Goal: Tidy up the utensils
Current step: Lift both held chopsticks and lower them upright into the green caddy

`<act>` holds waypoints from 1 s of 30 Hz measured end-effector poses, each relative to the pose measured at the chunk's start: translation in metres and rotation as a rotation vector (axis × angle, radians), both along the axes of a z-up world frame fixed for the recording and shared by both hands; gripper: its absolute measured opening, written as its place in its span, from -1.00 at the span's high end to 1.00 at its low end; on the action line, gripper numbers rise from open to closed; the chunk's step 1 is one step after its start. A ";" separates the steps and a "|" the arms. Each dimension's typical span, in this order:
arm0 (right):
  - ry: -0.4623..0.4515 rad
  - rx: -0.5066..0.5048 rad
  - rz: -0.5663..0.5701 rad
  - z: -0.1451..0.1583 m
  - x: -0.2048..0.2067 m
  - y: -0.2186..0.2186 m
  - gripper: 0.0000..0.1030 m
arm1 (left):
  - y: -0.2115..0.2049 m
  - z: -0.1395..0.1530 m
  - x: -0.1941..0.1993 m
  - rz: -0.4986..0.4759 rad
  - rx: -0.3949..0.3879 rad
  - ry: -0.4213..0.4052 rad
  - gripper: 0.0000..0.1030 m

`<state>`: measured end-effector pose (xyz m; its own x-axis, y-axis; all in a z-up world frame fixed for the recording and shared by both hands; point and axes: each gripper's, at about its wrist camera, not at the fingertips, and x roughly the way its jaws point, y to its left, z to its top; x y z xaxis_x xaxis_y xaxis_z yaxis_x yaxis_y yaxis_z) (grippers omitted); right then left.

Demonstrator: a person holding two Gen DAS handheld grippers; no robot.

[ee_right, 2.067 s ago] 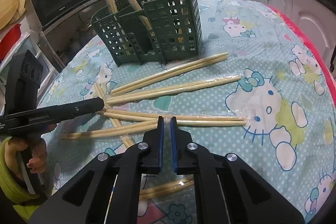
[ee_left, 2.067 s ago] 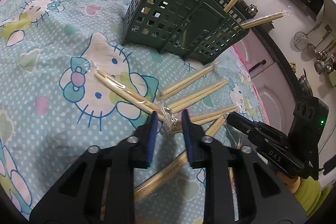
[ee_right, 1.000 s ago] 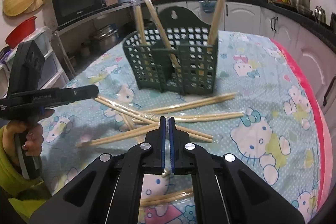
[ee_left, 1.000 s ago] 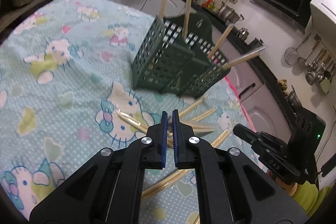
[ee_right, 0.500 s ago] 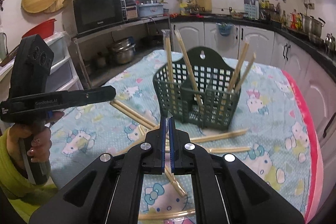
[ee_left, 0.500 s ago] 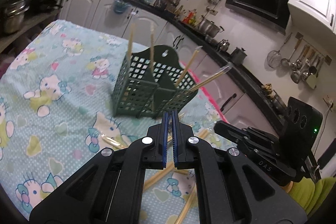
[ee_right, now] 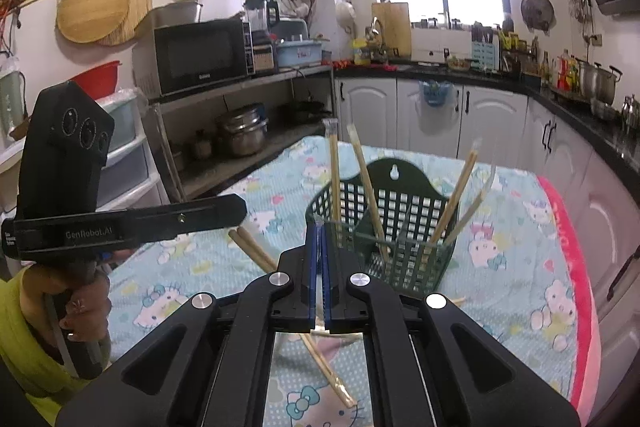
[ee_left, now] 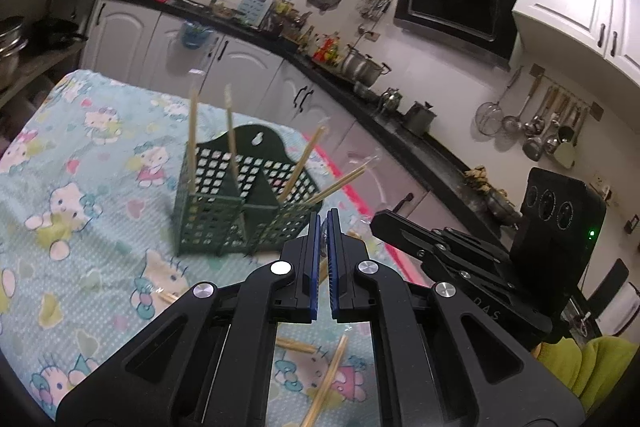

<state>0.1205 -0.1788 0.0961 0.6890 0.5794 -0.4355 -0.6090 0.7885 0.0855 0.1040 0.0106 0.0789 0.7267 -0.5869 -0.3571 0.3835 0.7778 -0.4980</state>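
Left gripper (ee_left: 323, 223): black two-finger tool with blue pads, seen from its own camera; the jaws are brought together, with only a thin slit between the pads. Whether the clear film at the tips is pinched cannot be told.
Right gripper (ee_right: 319, 231): same build; the jaws are closed to a thin slit, and no chopstick is seen clamped between them. In the left wrist view its black body is seen just to the right of the left jaws.
Dark green perforated plastic utensil basket (ee_left: 216, 211): set upright on the table, beyond and to the left of the left jaws; in the right wrist view it is found just beyond and slightly right of the right jaws.
Wrapped pale wooden chopsticks in the basket (ee_right: 334, 179): several are stood in the compartments, leaning outward at different angles, their ends well above the rim.
Loose wrapped chopsticks on the table (ee_right: 325, 367): some are laid below and behind the right jaws, partly hidden by the fingers; one pair (ee_right: 253, 251) is seen to the left of those jaws. In the left wrist view others (ee_left: 326, 383) are seen under the left fingers.
Light blue cartoon-cat patterned tablecloth (ee_left: 72, 227): spread under the basket and chopsticks.
Person's hand (ee_right: 86, 311): wrapped around the left gripper's handle, a yellow-green sleeve at the wrist.
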 end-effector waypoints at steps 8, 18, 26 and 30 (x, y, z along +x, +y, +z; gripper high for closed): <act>-0.043 0.015 -0.012 0.018 -0.002 -0.005 0.96 | -0.010 0.022 0.001 -0.032 0.003 -0.050 0.97; -0.086 0.023 -0.027 0.034 -0.003 -0.011 0.96 | -0.011 0.047 0.007 -0.044 0.001 -0.103 0.97; -0.134 0.024 -0.027 0.052 -0.001 -0.010 0.96 | -0.012 0.066 0.015 -0.046 0.006 -0.142 0.97; -0.164 0.022 -0.028 0.063 0.001 -0.010 0.96 | -0.011 0.077 0.020 -0.037 0.007 -0.165 0.97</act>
